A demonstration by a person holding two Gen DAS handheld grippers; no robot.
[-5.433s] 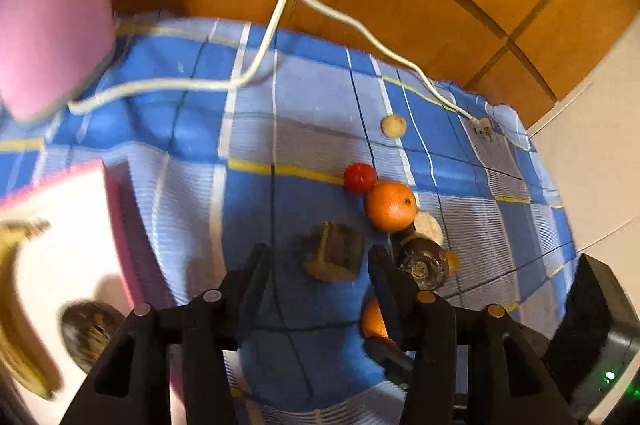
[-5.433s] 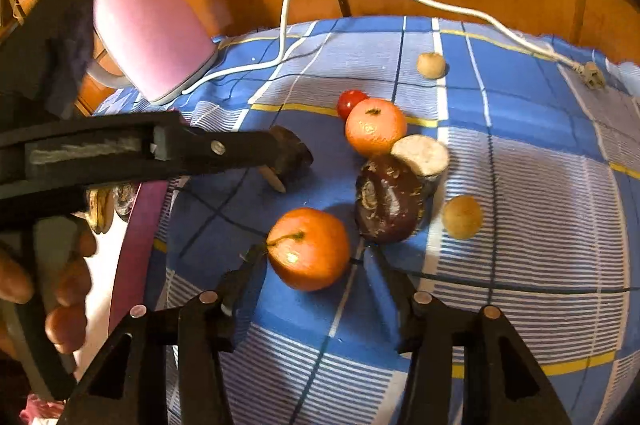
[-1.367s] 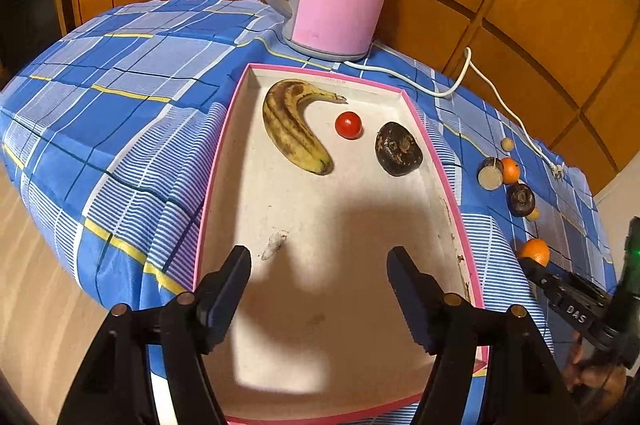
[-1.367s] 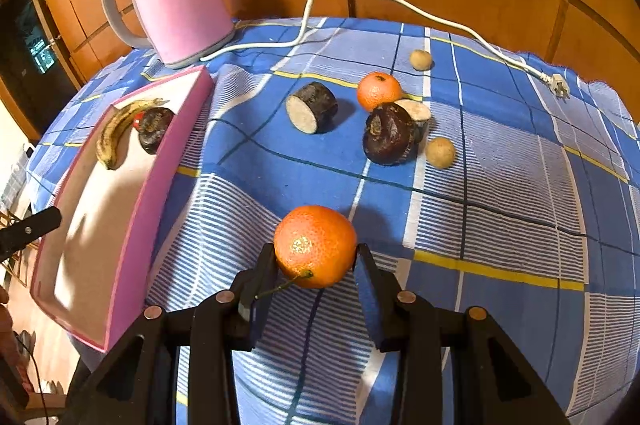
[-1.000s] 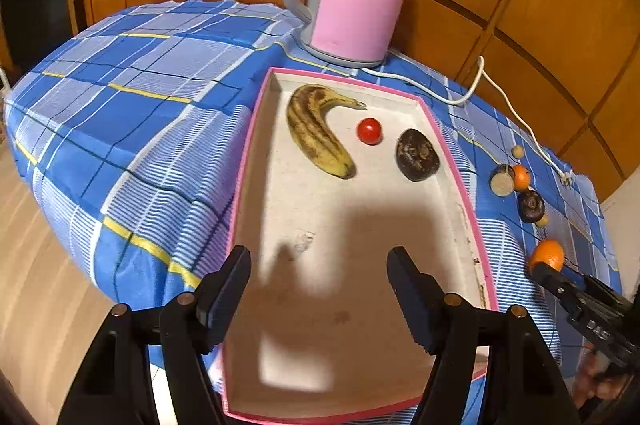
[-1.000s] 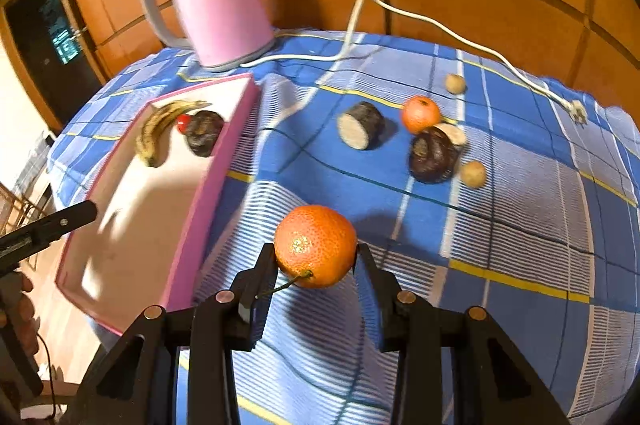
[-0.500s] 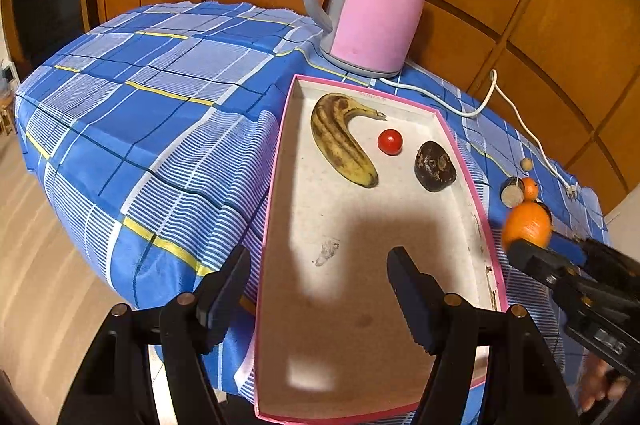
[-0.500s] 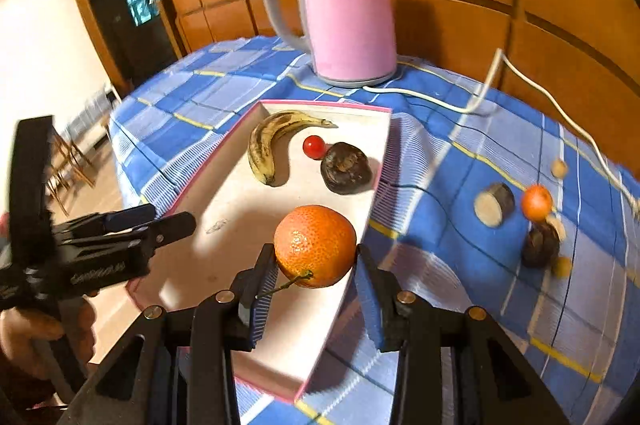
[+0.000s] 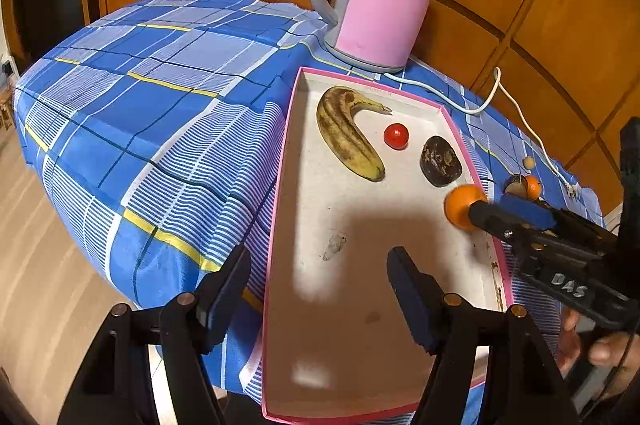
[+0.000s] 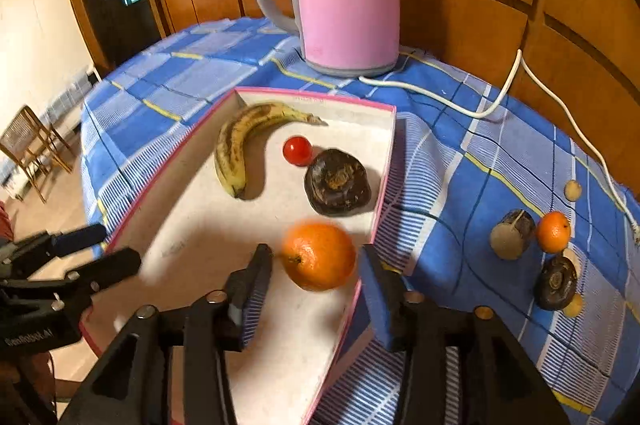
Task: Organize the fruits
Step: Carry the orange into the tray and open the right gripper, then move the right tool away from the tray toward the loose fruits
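So we're partway through. Our right gripper (image 10: 316,277) has just been opening its jaws, and the orange (image 10: 319,255) sits loose between them, clear of both pads, down in the pink tray (image 10: 362,245). Just past it lie the dark fruit (image 10: 337,182), the cherry tomato (image 10: 297,150) and the banana (image 10: 240,141). Our left gripper (image 9: 318,289) hangs wide and empty over the tray's near end. Off to the right claw's right, on the tablecloth (image 10: 448,169), a second orange (image 10: 553,231) and a few brownish pieces are left to move.
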